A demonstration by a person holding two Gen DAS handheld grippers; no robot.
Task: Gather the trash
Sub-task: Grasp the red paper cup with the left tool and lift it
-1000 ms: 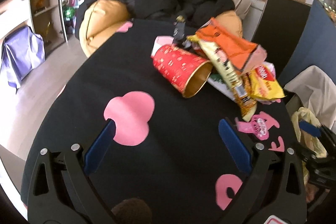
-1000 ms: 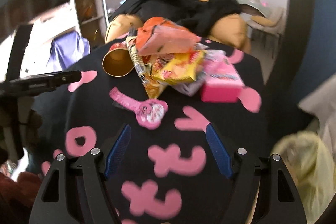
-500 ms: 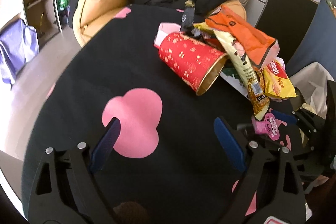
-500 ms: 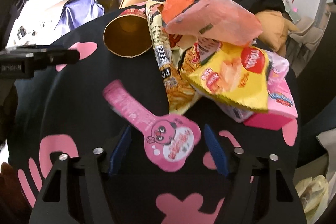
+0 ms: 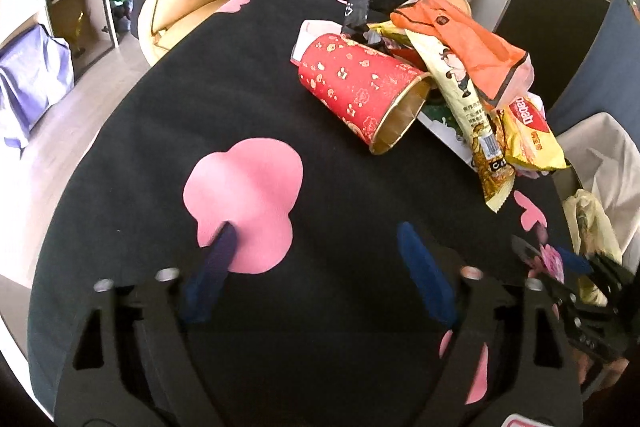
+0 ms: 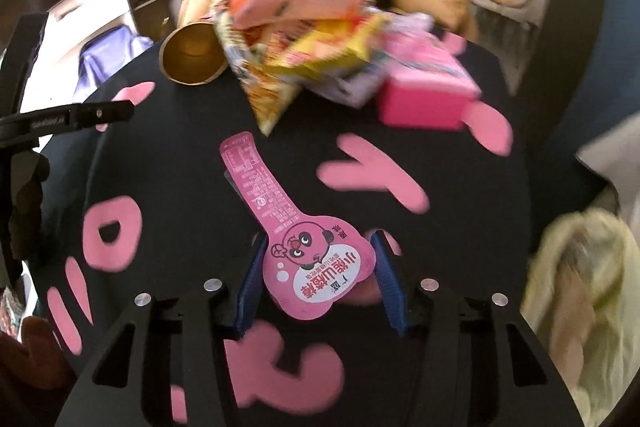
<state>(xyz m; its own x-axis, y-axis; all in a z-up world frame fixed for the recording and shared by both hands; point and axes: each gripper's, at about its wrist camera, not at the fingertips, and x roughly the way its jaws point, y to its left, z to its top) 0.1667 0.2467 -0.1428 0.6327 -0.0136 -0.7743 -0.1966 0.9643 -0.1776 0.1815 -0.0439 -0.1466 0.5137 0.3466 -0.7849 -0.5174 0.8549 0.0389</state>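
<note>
Left hand-held gripper (image 5: pixel 316 255) hovers released over the bench (image 5: pixel 160 131), short of the red cup (image 5: pixel 360 89). Right hand-held gripper (image 6: pixel 318 267) brackets the pink wrapper (image 6: pixel 316 267), seemingly grasping it; next probably carry it right of the cup to the yellow bag (image 6: pixel 580 291).

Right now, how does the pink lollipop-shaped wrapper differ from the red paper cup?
The pink wrapper is flat, while the red paper cup is a hollow cone lying on its side, gold mouth open. The wrapper sits between the right gripper's fingers, clear of the pile; the cup lies untouched against the snack packets, ahead of the open left gripper. Both are trash over the black tablecloth.
</note>
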